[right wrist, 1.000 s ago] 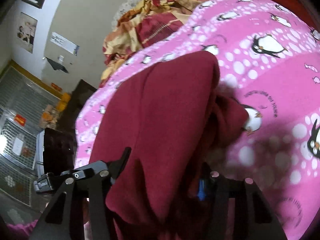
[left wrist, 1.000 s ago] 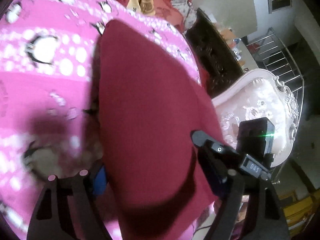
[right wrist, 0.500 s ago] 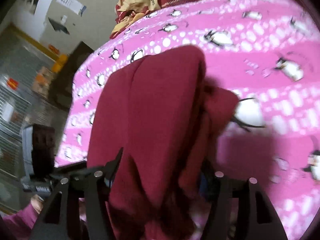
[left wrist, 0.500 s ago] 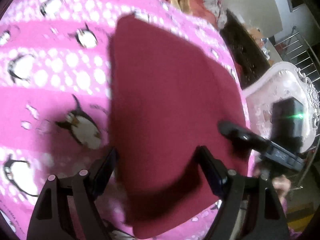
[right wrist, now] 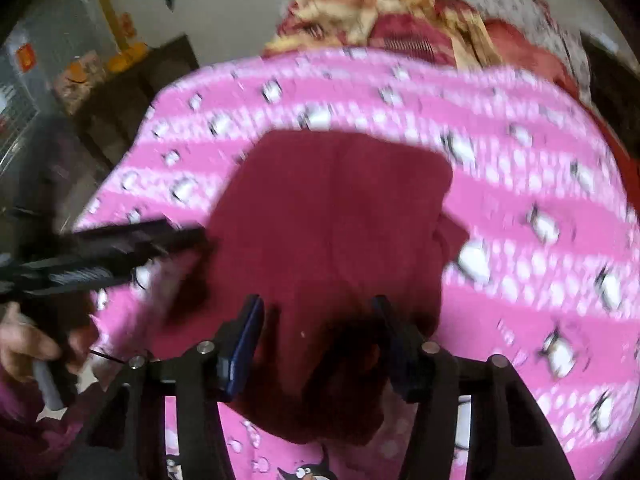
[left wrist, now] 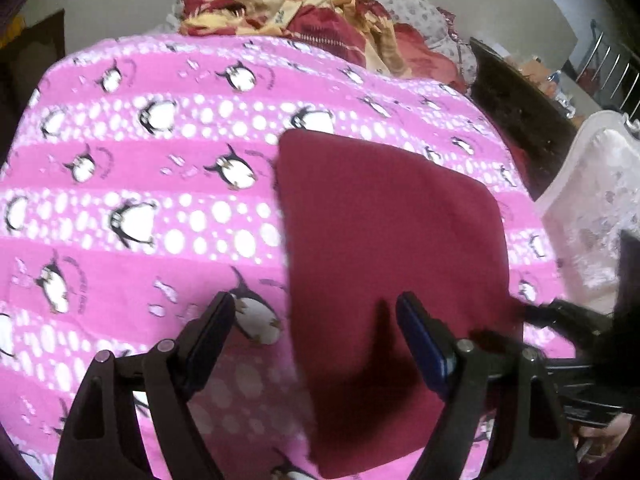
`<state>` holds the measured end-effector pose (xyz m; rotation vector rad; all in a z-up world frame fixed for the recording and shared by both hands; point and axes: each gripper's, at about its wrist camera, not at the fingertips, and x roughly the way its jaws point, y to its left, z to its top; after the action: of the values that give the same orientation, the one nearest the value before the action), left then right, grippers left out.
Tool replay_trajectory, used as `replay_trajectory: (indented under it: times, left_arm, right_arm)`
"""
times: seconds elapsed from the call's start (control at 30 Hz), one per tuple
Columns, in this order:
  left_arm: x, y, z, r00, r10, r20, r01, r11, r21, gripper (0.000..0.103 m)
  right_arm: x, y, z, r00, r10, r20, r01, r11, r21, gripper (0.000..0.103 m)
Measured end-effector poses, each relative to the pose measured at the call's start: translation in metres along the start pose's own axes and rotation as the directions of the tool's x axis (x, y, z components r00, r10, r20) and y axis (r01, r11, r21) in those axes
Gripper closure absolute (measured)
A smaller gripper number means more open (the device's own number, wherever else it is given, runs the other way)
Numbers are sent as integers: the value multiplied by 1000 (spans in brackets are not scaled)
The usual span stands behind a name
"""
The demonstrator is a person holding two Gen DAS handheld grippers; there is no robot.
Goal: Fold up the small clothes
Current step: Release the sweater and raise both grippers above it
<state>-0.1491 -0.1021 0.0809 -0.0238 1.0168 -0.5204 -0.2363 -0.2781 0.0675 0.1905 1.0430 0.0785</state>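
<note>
A dark red folded garment (left wrist: 392, 264) lies flat on a pink penguin-print blanket (left wrist: 132, 184). It also shows in the right wrist view (right wrist: 332, 232), with a bunched part at its right side. My left gripper (left wrist: 316, 312) is open and empty, raised above the garment's near left edge. My right gripper (right wrist: 318, 316) is open and empty above the garment's near end. The right gripper's body shows at the right in the left wrist view (left wrist: 580, 360); the left gripper (right wrist: 120, 248) shows at the left in the right wrist view.
A heap of red and yellow bedding (left wrist: 304, 12) lies at the far end of the blanket. A dark cabinet (left wrist: 516, 108) and a white upholstered chair (left wrist: 592, 208) stand to the right. Dark furniture (right wrist: 132, 92) stands at the left.
Both grippers have let go of the garment and pulled back and up. The garment now lies flat on the blanket.
</note>
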Motion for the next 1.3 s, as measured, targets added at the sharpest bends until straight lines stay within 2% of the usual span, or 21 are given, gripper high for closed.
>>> replay_trajectory:
  times: [0.1, 0.33, 0.4, 0.47, 0.63, 0.87, 0.97, 1.03, 1.3]
  left_arm:
    - [-6, -3, 0, 999, 32, 19, -32, 999, 22, 21]
    - [-20, -12, 0, 996, 69, 55, -72, 996, 59, 21]
    - [-26, -14, -2, 995, 69, 77, -75, 995, 68, 21]
    - [-31, -16, -3, 994, 67, 90, -74, 994, 74, 21]
    - [-42, -20, -4, 986, 101, 130, -114, 989, 95, 21]
    - [-54, -21, -4, 968, 179, 177, -200, 973, 113, 21]
    - [-56, -20, -4, 966, 181, 182, -204, 972, 115, 19]
    - [-57, -18, -3, 966, 183, 184, -205, 973, 108, 14]
    - [-59, -16, 2, 969, 181, 169, -201, 974, 106, 13]
  right_arm:
    - [9, -7, -6, 1000, -6, 0, 6, 999, 35, 43]
    - [-27, 2, -7, 997, -31, 67, 26, 997, 67, 42]
    - [-37, 1, -6, 994, -45, 96, 34, 993, 109, 36]
    - [-50, 0, -10, 989, -64, 136, 42, 986, 163, 19]
    - [-58, 5, -7, 977, -122, 173, 82, 972, 222, 17]
    - [-57, 14, -8, 963, -181, 198, 136, 966, 220, 12]
    - [-54, 11, -8, 963, -191, 193, 143, 961, 238, 12]
    - [-52, 11, -8, 963, -192, 188, 143, 959, 247, 12]
    - [-46, 7, -8, 968, -180, 173, 131, 957, 259, 12]
